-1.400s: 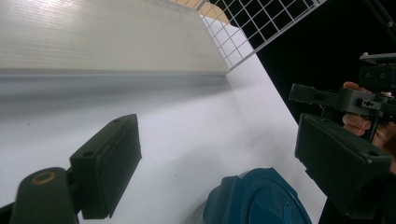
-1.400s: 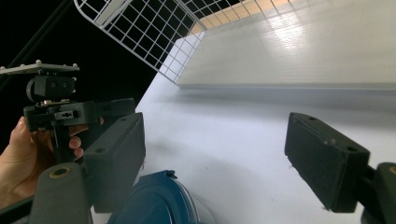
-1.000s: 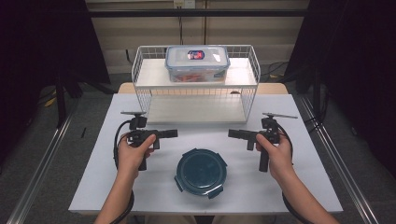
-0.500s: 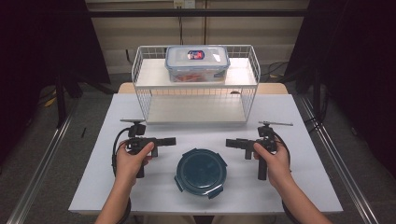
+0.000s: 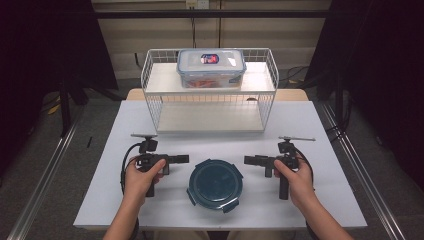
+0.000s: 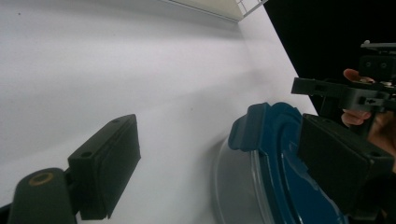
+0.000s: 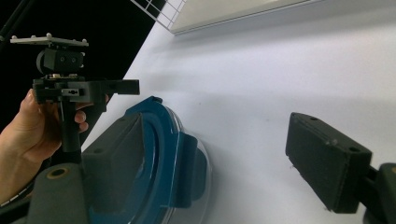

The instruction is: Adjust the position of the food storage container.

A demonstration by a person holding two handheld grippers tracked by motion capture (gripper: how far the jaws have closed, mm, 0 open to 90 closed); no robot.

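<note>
In the high view, both forearms come in from the bottom edge. The left hand (image 5: 142,176) holds the left gripper (image 5: 184,159) level, its jaws pointing inward; the right hand (image 5: 295,179) holds the right gripper (image 5: 249,160) the same way, facing it. Between them on the white table (image 5: 100,200) lies the round blue-lidded container (image 5: 215,185), just below the line joining the two tips and touched by neither. Behind stands a wire rack (image 5: 155,105) with a clear box (image 5: 211,67) on its top shelf. The room around is dark, with a grey floor (image 5: 55,145).

In the left gripper view, the jaws stand wide apart with nothing held; the container (image 6: 275,154) sits low beside the right-hand jaw, and the other gripper (image 6: 327,88) shows beyond.

In the right gripper view, the jaws likewise gape, empty, over bare table (image 7: 280,84); the container (image 7: 163,154) lies behind the left-hand jaw, the other gripper (image 7: 128,86) farther off.
</note>
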